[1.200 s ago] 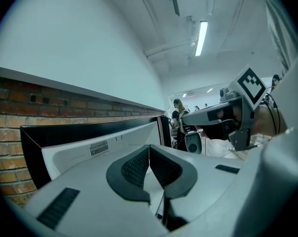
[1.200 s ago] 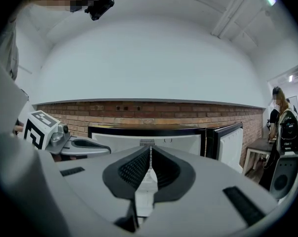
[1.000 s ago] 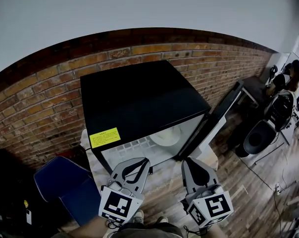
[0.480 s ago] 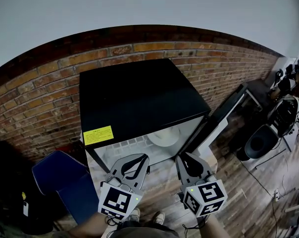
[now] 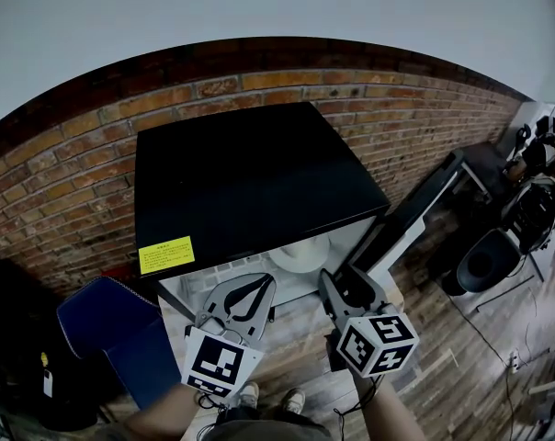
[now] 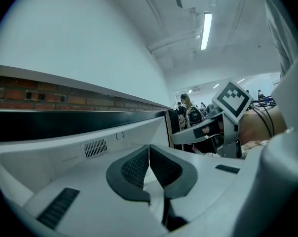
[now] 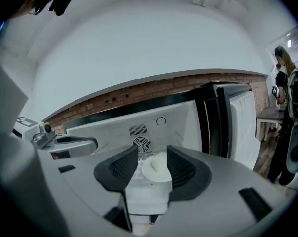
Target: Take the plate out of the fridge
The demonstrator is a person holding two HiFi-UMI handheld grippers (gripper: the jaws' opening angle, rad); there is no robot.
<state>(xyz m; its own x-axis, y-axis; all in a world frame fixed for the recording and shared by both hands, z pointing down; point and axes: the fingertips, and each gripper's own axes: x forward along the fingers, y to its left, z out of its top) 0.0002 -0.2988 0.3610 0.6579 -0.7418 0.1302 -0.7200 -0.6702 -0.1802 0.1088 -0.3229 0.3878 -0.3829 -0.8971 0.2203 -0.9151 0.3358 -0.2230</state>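
Our left gripper (image 5: 256, 285): level, facing the fridge (image 5: 250, 182) at its open front, jaws pressed together, empty.
Our right gripper (image 5: 342, 281): just beside the left, tipped slightly down toward the fridge, jaws just opened wide, nothing gripped between them.
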